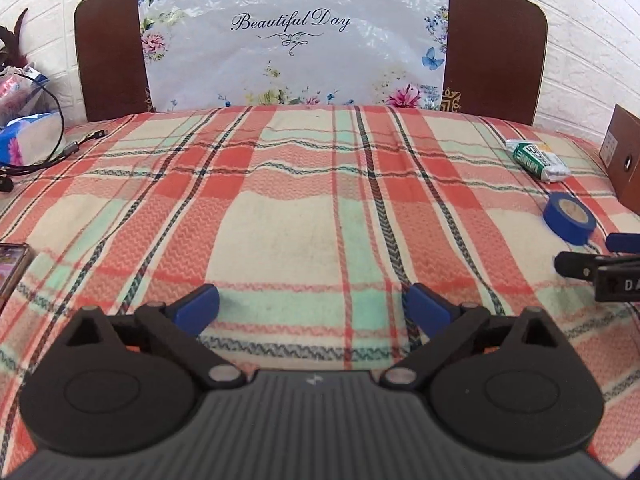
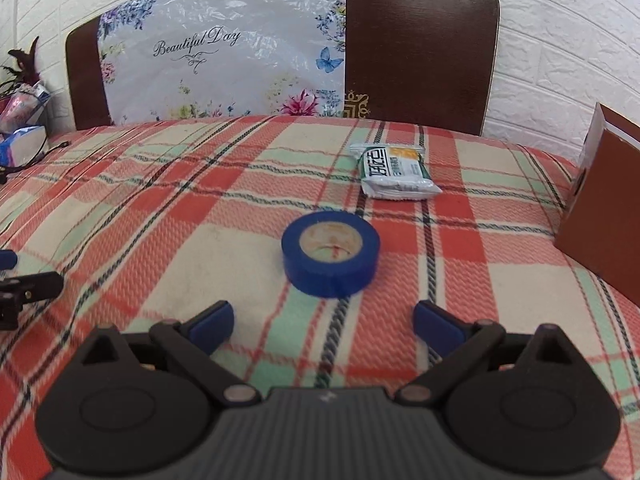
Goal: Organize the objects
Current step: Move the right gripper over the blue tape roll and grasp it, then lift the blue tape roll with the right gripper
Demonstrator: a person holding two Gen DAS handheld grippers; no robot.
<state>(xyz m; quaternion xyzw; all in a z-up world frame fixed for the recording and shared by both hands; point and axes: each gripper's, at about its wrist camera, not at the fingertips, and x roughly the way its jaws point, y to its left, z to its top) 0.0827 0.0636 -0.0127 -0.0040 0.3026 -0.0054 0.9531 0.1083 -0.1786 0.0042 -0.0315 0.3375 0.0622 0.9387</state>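
Tape [image 2: 330, 254] lies flat on the plaid bed [image 2: 168, 216], just ahead of our right gripper [image 2: 322, 320], whose jaws stand wide and empty. Beyond it we see a packet [image 2: 394, 172]; a box [image 2: 604, 216] is cut off at the edge. Our left gripper [image 1: 314, 308] gapes over bare blanket.

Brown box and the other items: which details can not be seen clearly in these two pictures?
- Brown box: cut by the right edge in both views; contents hidden.
- Phone: left wrist view, cut by the left edge.
- Snack packet: print too small to read.
- Clutter far left: blurred, distorted.
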